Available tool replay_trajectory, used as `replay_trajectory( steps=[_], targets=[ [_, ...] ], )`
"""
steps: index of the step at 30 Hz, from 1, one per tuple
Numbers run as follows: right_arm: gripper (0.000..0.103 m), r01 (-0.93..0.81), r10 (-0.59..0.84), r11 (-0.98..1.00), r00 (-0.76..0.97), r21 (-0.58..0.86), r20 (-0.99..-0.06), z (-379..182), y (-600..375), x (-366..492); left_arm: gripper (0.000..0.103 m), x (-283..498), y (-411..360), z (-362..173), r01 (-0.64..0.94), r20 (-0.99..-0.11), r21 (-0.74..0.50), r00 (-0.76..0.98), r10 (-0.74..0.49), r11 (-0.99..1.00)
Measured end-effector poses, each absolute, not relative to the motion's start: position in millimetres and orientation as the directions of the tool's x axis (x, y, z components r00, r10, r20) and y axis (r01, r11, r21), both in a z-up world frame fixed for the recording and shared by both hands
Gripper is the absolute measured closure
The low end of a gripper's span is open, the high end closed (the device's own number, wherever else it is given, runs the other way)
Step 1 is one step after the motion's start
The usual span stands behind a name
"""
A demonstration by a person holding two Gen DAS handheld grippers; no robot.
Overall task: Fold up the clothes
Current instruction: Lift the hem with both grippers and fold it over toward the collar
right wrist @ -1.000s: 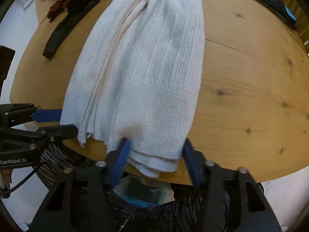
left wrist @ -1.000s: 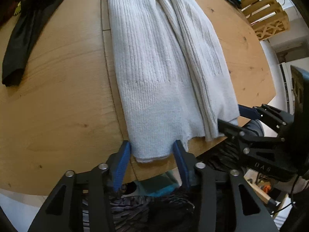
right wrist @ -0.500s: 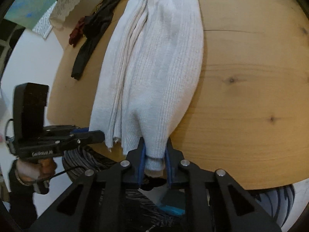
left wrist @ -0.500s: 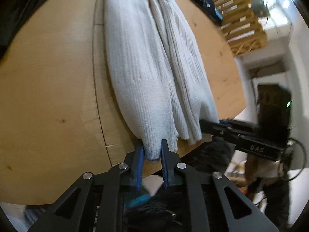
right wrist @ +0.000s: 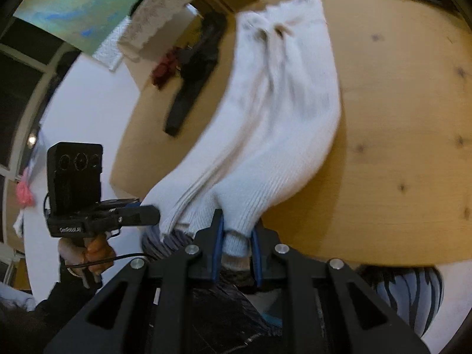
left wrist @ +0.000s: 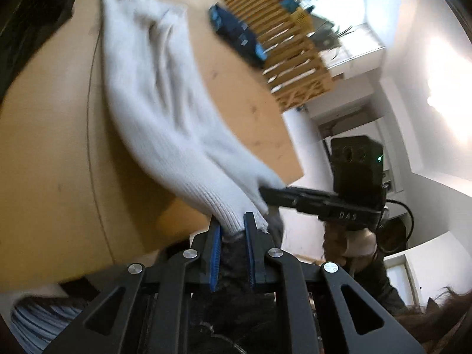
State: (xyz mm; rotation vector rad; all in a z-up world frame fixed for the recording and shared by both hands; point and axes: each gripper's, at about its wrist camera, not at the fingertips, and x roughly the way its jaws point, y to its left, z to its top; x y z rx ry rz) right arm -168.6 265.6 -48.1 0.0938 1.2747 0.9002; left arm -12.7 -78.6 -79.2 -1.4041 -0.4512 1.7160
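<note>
The white ribbed-knit garment [right wrist: 283,109] lies lengthwise on the round wooden table [right wrist: 407,124], already narrowed into a long band, but its near hem is no longer resting at the table's edge as it was a second ago: both lower corners are now pinched and lifted, so the cloth rises off the wood in a sagging curve toward the cameras. The left gripper [left wrist: 232,224] is clenched on the hem corner on its side, its blue pads having closed from wide open around the knit, and the right gripper [right wrist: 236,228] has done the same on the other corner, a thick wad of fabric showing between its pads. This reads as the start of a crosswise fold, carrying the hem toward the far end. The far end stays on the table, well inside the rim. Ahead of the garment the bare wood is open on the right; a dark blue item [left wrist: 239,34] lies near the far right edge, and a black garment [right wrist: 194,73] with something dark red [right wrist: 163,70] sits off to the left, apart from the fold path. The person's striped clothing [right wrist: 413,292] is close under the near edge.
</note>
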Motion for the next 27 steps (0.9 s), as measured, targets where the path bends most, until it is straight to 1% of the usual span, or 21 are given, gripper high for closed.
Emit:
replay_trajectory(
  steps=[2, 6, 10, 14, 18, 21, 27],
  targets=[
    [0.087, -0.529, 0.662, 0.646, 0.030, 0.550, -0.749, -30.8, 264.1, -160.0, 0.090, -22.5, -79.7, -64.5, -0.384, -0.582, -0.743, -0.032, 0.813, -0.547],
    [0.087, -0.535, 0.728, 0.606, 0.074, 0.589, -0.682, 2.4, 275.9, -128.9, 0.090, -66.1, -86.6, -35.1, -0.390, -0.529, -0.759, -0.098, 0.843, -0.521],
    [0.087, -0.537, 0.765, 0.587, 0.121, 0.606, -0.633, 26.6, 294.9, -80.2, 0.090, -115.4, -114.0, -12.9, -0.383, -0.495, -0.764, -0.170, 0.852, -0.520],
    [0.087, -0.536, 0.768, 0.590, 0.143, 0.604, -0.624, 34.4, 322.4, -22.3, 0.090, -181.0, -102.1, -14.1, -0.348, -0.484, -0.777, -0.201, 0.852, -0.524],
    [0.087, -0.514, 0.749, 0.617, 0.151, 0.595, -0.646, 25.9, 344.4, 42.2, 0.090, -249.4, -98.0, -25.2, -0.309, -0.492, -0.782, -0.228, 0.840, -0.541],
    [0.087, -0.487, 0.743, 0.630, 0.149, 0.605, -0.653, 9.5, 361.5, 94.1, 0.090, -296.8, -94.8, -38.1, -0.288, -0.507, -0.778, -0.239, 0.828, -0.559],
    [0.087, -0.451, 0.727, 0.644, 0.108, 0.618, -0.678, -35.3, 394.8, 175.2, 0.090, -379.3, -87.0, -79.2, -0.233, -0.567, -0.756, -0.233, 0.790, -0.611]
  ],
)
